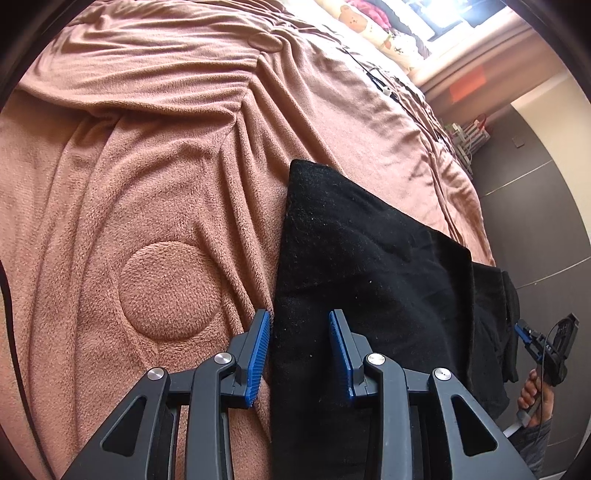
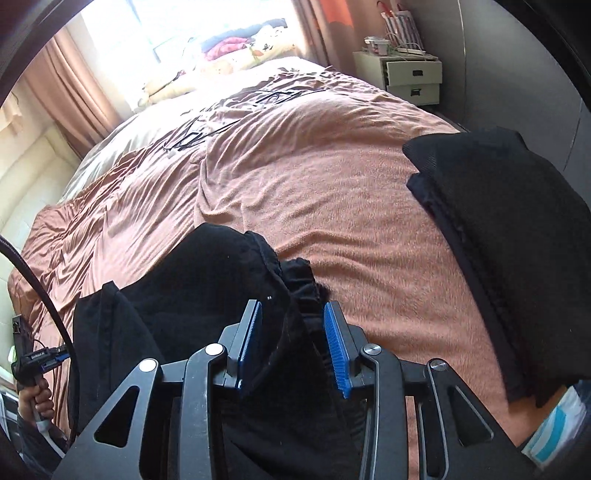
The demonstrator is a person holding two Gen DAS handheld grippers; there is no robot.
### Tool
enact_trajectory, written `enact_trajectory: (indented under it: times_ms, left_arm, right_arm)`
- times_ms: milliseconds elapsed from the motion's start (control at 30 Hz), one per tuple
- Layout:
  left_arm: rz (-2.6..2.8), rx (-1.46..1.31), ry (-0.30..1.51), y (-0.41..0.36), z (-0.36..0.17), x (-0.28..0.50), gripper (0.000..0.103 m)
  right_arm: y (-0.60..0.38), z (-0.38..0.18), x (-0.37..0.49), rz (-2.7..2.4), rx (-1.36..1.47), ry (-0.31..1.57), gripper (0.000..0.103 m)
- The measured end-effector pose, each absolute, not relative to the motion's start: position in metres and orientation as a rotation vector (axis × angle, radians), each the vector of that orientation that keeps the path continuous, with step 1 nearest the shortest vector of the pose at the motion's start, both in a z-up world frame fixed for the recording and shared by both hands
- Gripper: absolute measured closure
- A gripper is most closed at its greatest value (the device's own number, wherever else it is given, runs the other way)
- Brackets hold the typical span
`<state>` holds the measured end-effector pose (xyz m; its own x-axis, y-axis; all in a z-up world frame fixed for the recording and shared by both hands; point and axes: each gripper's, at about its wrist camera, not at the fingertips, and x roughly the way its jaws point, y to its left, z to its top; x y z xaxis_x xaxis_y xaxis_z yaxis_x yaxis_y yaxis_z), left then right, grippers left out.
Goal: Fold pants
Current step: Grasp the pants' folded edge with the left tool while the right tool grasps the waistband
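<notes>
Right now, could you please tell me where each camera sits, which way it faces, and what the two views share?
Left wrist: on the left gripper, angled down at the black pants on the pink blanket; jaws open, a hand with the right gripper at right.
Right wrist: on the right gripper, facing the window; jaws open around the pants' waistband; folded black stack at right.
Shared: pants, blanket, each other's gripper.

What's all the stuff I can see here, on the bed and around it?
Pants: one, black, on the bed's near edge.
Folded garments: one stack, black, on the bed at right.
Blanket: one, pinkish-brown, covering the bed.
Cables: black, far part of the bed.
Nightstand: one, cream, far right.
Curtains: pinkish, by the window.
Left gripper: black, blue pads, over the pants' edge.
Right gripper: same, waistband between its pads.
</notes>
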<state>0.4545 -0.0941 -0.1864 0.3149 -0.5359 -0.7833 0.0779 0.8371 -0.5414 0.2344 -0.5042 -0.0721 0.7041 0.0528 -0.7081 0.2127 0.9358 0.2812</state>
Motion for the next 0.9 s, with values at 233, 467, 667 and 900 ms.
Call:
enact_trajectory:
  times_ms: [233, 467, 667, 900]
  left_arm:
    - [-0.421, -0.459, 1.188, -0.095, -0.189, 0.456, 0.068]
    - [-0.425, -0.472, 1.189, -0.096, -0.19, 0.456, 0.068]
    - [-0.428, -0.482, 1.191, -0.095, -0.191, 0.457, 0.068]
    - [-0.428, -0.494, 1.188, -0.092, -0.19, 0.455, 0.068]
  right_arm:
    - [-0.496, -0.079, 0.29, -0.08, 0.326, 0.83, 0.07]
    - [-0.49, -0.088, 0.332, -0.075, 0.293, 0.876, 0.07]
    - [-0.492, -0.108, 0.356, -0.099, 0.305, 1.008, 0.073]
    - [-0.487, -0.082, 0.336, -0.133, 0.272, 0.906, 0.103]
